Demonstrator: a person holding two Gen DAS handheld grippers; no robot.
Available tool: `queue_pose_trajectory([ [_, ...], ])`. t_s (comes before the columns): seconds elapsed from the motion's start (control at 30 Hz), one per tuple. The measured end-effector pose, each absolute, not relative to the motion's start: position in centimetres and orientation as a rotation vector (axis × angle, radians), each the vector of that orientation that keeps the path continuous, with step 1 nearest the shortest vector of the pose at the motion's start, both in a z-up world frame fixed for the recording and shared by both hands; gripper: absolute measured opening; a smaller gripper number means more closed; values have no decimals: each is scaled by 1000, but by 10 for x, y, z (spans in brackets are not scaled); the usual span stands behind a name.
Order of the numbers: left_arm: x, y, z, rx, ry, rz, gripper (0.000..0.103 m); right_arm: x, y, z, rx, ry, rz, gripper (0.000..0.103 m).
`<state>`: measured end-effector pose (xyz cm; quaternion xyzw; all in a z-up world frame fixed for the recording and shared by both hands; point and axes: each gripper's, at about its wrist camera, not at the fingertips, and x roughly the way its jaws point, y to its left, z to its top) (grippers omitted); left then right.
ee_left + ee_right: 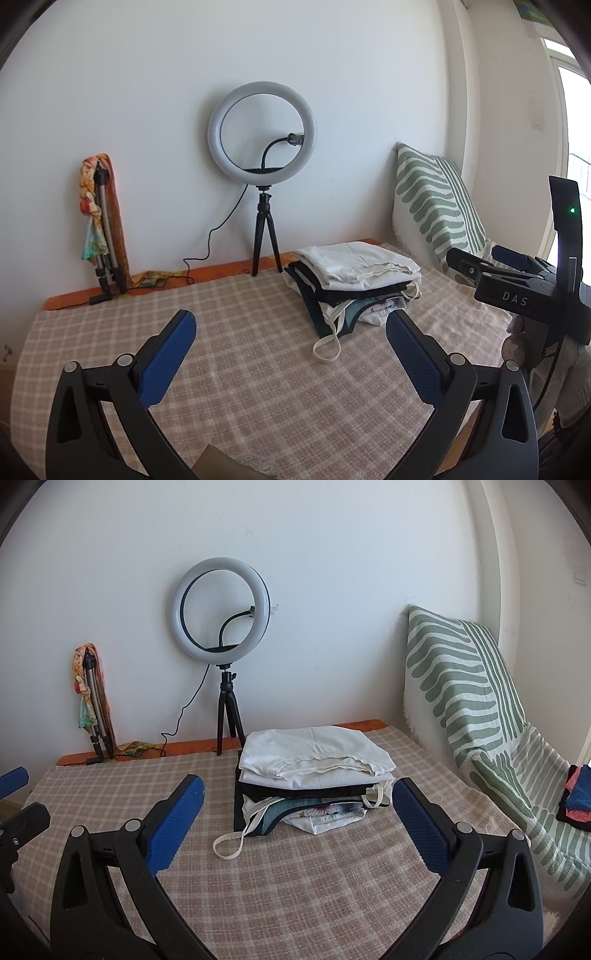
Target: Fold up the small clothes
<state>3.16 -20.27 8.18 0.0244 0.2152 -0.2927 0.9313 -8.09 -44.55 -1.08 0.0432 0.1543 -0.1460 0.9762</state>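
Down at the bottom of the left wrist view, the left gripper [291, 328] stands spread wide, blue pads apart, nothing between them, just checked cloth [240, 369] underneath. Same story in the right wrist view: the right gripper [297, 797] gapes wide and empty at the lower edge.

Just beyond the fingertips, centre frame, sits the stack of folded clothes [314, 786]. On top, a white garment [314, 753] folded flat with a rippled hem facing us; under it a black layer, then teal and floral-print pieces, with white at the bottom. A cream strap loop [229, 843] trails out onto the cloth at lower left of the pile.

Farther back, a ring light on a small tripod [221, 627] stands against the wall, upper centre-left. A green-striped cushion [461, 686] leans at right.
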Motion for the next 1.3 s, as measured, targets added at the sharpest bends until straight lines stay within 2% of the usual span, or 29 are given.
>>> queue_pose_trajectory([
  [1.3,36,-199,75,84,458,-579,102,-77,-446,-24,152,345,-269,103],
])
